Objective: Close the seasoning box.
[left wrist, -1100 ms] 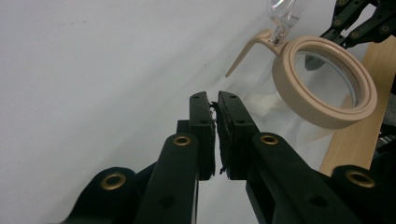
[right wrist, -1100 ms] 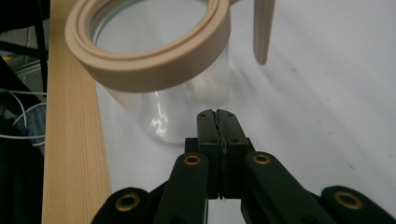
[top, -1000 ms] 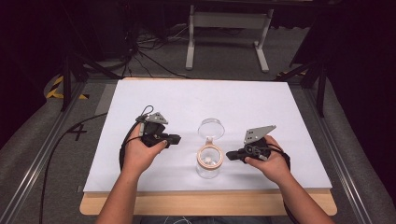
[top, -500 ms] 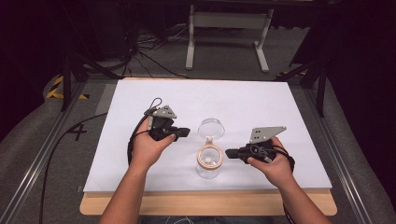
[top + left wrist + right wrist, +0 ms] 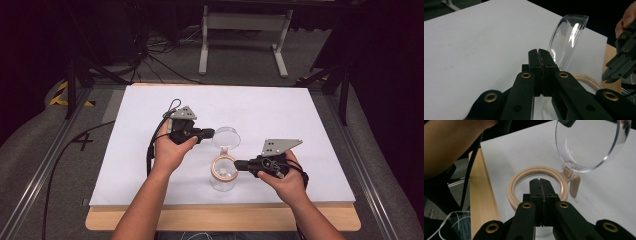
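A clear jar [image 5: 222, 176] with a beige ring [image 5: 516, 183] at its mouth stands near the front middle of the white board. Its clear round lid [image 5: 227, 136] [image 5: 569, 40] [image 5: 589, 145] is swung up on a beige hinge tab [image 5: 574, 185]. My left gripper [image 5: 211, 132] [image 5: 539, 53] is shut, empty, with its tip at the lid's left edge. My right gripper [image 5: 238, 163] [image 5: 540, 182] is shut too, its tip at the ring's right side with nothing between the jaws. The right gripper [image 5: 619, 67] also appears in the left gripper view.
The white board [image 5: 280, 110] lies on a wooden table whose front edge [image 5: 225, 221] faces the person. A black cable [image 5: 152, 147] trails from the left gripper. A metal stand [image 5: 240, 30] and floor cables are behind the table.
The left hand has moved right and away from the person, bringing its gripper up to the lid. The right hand has barely shifted. Jar and lid stay as they were.
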A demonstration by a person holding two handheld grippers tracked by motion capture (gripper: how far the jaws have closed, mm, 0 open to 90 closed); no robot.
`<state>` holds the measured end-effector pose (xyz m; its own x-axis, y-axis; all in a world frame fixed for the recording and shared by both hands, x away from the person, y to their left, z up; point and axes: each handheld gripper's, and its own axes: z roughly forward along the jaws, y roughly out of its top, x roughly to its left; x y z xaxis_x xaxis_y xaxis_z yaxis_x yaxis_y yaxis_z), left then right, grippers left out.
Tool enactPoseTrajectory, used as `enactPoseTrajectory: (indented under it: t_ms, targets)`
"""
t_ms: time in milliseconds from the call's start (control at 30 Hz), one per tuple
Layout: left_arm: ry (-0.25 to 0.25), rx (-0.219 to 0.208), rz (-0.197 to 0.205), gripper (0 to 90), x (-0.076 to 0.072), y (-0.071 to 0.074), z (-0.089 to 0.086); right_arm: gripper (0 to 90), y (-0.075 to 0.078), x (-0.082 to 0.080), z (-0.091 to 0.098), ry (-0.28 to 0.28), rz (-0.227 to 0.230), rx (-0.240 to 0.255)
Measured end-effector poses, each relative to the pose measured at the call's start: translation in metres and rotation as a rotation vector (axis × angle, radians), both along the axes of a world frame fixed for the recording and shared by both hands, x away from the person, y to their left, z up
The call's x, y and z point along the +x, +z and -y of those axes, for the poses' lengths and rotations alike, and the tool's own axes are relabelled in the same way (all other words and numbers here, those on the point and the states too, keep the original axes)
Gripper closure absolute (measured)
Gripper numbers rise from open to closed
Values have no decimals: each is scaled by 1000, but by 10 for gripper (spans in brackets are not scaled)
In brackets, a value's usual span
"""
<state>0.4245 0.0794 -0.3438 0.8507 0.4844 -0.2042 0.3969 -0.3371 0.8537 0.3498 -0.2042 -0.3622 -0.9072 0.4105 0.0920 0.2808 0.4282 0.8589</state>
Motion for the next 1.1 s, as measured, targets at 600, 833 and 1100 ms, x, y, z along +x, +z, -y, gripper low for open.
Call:
enactPoseTrajectory:
  t_ms: [600,833,1100]
  targets:
    - [-59,2,4,880,-17,11,0,898,-2,3,-8,1,-10,32]
    - [-57,9,6,863,-25,17,-6,898,-2,1,-7,10,-13,16]
    - [-81,97,10,856,-35,26,-15,898,1,-3,-3,52,-49,-13]
